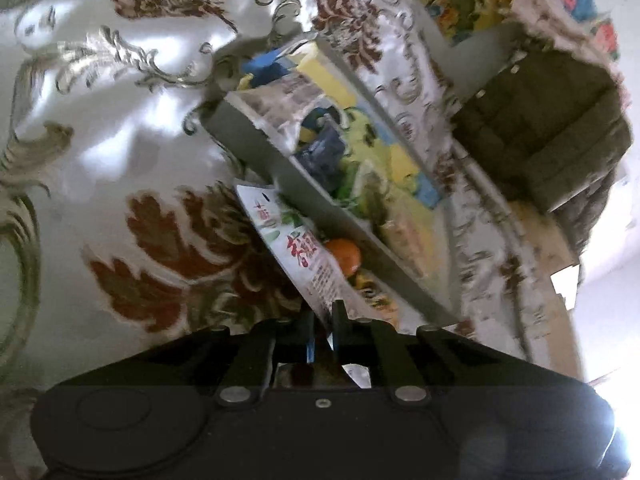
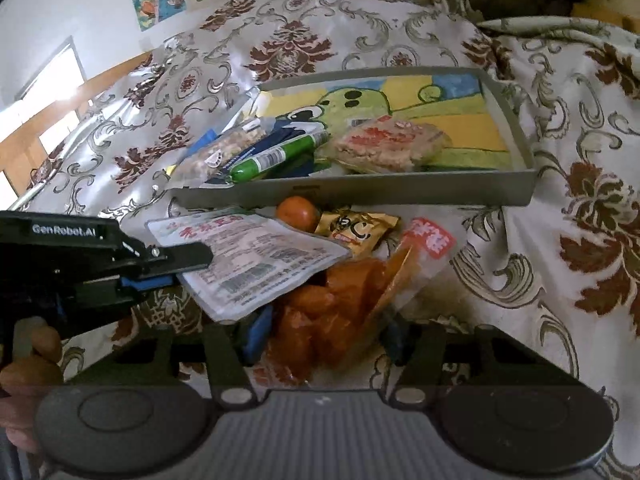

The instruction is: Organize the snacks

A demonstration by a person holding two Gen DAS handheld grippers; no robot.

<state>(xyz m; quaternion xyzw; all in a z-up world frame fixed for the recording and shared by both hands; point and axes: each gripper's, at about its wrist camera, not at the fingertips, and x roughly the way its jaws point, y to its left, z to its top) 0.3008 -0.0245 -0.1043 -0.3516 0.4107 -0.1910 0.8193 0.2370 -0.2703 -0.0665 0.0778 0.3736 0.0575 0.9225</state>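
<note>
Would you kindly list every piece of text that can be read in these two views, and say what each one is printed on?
"GenRobot.AI": white lettering on the body of the left hand-held gripper.
Red Chinese characters on the white snack packet it grips: too blurred to read.
Its barcode and small print: too small.
Gold snack packet: dark characters, illegible.
Red label on the orange snack bag: white characters, unreadable.
Green tube in the grey tray: barcode only.

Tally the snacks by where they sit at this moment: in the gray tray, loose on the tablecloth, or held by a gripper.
In the gray tray: 4 (nut packet, green tube, dark blue packet, rice cake pack)
On the tablecloth: 3 (orange fruit, gold packet, orange snack bag)
Held by the left gripper: 1 (white packet)
Total: 8
</note>
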